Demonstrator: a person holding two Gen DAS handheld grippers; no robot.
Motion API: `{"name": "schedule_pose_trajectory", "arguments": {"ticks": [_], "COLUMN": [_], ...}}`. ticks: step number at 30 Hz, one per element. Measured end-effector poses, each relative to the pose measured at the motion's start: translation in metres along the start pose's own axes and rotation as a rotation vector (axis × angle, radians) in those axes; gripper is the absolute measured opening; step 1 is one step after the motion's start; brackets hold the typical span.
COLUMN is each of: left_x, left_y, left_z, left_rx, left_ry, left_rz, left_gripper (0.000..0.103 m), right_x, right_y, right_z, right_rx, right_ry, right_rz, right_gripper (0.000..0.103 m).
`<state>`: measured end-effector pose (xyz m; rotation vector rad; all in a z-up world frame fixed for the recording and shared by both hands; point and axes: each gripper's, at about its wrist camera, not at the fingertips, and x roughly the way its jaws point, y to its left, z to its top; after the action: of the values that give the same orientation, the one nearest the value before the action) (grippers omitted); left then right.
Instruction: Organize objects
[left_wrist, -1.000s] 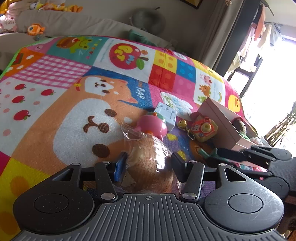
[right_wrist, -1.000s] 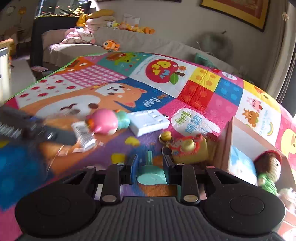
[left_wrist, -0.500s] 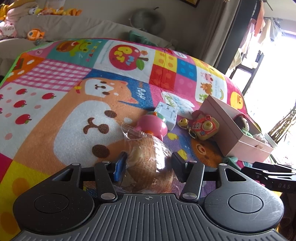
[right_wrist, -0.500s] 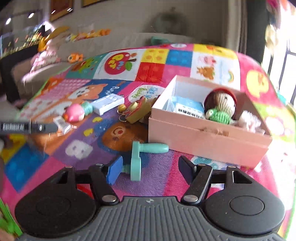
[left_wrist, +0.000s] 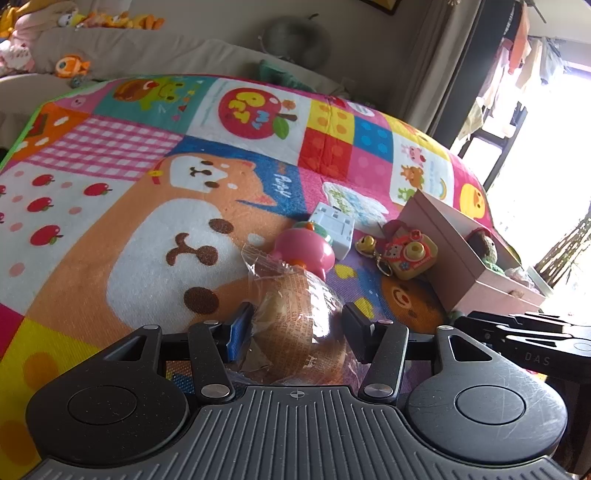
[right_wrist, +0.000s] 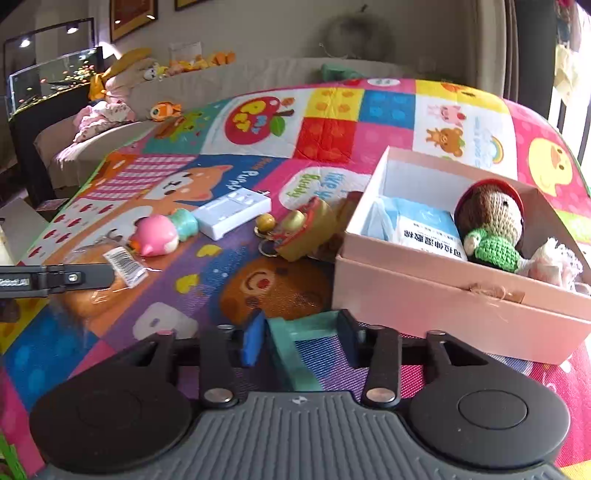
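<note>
On the colourful play mat, my left gripper (left_wrist: 295, 325) has its jaws against both sides of a plastic-wrapped bun (left_wrist: 299, 317). My right gripper (right_wrist: 301, 334) straddles a teal tool (right_wrist: 303, 343) lying in front of the pink box (right_wrist: 443, 295); its jaws stand close to the tool, and contact is unclear. The box holds a crocheted doll (right_wrist: 491, 225), a blue-white packet (right_wrist: 424, 225) and a pale fabric bundle. A pink round toy (left_wrist: 304, 251), a white device (left_wrist: 332, 225) and a yellow toy-camera keychain (left_wrist: 408, 254) lie between bun and box.
A sofa with plush toys (right_wrist: 122, 96) runs behind the mat. A fish tank (right_wrist: 51, 81) stands at the far left. A bright window with hanging clothes (left_wrist: 535, 74) is at the right. The right gripper's body (left_wrist: 524, 339) shows in the left wrist view.
My right gripper let go of the teal tool, swung toward the pink box, then came down around the tool again with narrower jaws. My left gripper has stayed around the bun.
</note>
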<state>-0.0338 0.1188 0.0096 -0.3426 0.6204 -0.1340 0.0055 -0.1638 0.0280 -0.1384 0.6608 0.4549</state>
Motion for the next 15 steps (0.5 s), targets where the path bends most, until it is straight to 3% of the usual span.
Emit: {"name": "schedule_pose_trajectory", "arguments": {"ticks": [4,8,12,15], "left_x": [0.000,0.000,0.000,0.000], "left_y": [-0.004,-0.006,-0.006,-0.004], "left_z": [0.000,-0.001,-0.001,-0.001], "left_rx": [0.014,0.026,0.020,0.012], "left_ry": [-0.002,-0.004,-0.004,-0.003], "left_rz": [0.016,0.027,0.023,0.018], "left_gripper": [0.058,0.058,0.058,0.058], "right_x": [-0.017,-0.010,-0.002,-0.011], "right_y": [0.004,-0.005,-0.011,-0.007], "right_z": [-0.004,-0.005,-0.010,-0.022], "right_rx": [-0.042,0.009,0.044,-0.021], "right_ry": [-0.008,0.014,0.077,0.085], "right_rz": [0.004,-0.025,0.005,-0.022], "right_gripper": [0.023,0.047,0.047,0.049]}}
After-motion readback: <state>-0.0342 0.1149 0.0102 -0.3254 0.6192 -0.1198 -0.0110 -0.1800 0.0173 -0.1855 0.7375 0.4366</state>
